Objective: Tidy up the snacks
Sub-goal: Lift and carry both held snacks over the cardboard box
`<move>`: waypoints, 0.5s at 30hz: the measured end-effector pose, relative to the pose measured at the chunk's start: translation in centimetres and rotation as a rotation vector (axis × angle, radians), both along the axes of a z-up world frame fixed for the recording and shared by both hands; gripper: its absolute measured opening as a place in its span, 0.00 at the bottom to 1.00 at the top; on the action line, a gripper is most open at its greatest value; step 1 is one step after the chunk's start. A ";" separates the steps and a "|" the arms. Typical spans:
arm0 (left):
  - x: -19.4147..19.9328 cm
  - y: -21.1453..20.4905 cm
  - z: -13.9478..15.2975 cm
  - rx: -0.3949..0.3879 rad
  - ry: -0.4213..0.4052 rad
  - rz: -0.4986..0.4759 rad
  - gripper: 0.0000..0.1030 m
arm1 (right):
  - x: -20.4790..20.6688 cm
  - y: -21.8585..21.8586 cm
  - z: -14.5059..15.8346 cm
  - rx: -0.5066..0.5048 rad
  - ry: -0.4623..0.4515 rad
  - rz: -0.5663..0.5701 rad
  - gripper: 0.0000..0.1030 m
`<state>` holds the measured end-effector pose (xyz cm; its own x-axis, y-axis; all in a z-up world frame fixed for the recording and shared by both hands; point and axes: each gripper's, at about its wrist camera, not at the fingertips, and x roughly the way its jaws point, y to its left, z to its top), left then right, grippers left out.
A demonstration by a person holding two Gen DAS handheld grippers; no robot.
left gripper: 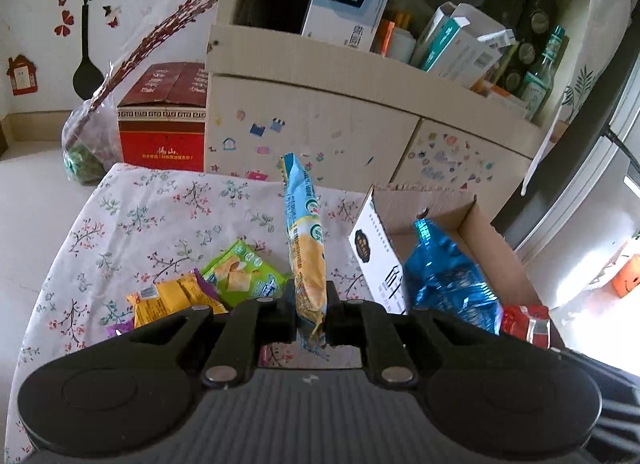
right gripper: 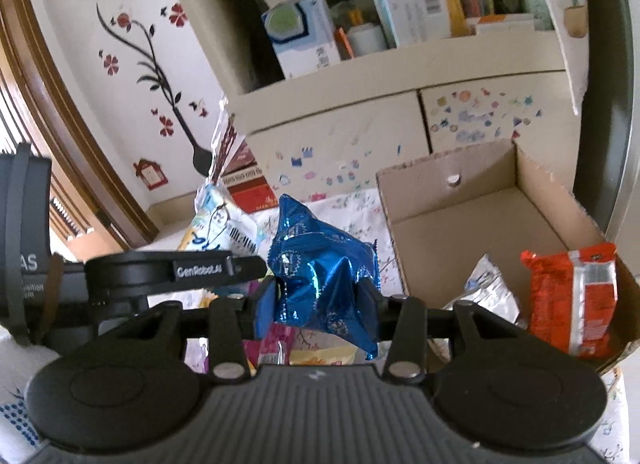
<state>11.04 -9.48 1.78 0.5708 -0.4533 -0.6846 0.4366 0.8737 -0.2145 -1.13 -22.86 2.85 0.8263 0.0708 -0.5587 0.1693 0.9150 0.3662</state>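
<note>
Your left wrist camera sits low behind its own fingers, angled down over the floral table toward the cardboard box [left gripper: 472, 223], which lies ahead and right, with the cabinet [left gripper: 320, 119] beyond it. Your right wrist camera looks from nearer, the box [right gripper: 472, 199] ahead-right. Both views share the box, the cabinet behind it and the blue foil packet [right gripper: 320, 264] left of it.

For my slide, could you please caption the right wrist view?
Right claw grips a crumpled blue foil snack bag beside the cardboard box holding an orange packet.
</note>
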 end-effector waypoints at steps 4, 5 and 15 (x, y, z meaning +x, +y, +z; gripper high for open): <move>-0.3 -0.6 0.9 -0.028 -0.016 -0.011 0.14 | -0.6 -1.2 1.5 0.013 -0.040 -0.034 0.43; -0.5 -0.8 1.1 -0.035 -0.019 -0.015 0.14 | -0.8 -1.6 1.8 0.015 -0.052 -0.042 0.43; -1.8 -3.4 2.1 -0.070 -0.029 -0.096 0.14 | -3.7 -6.6 5.1 0.030 -0.124 -0.174 0.42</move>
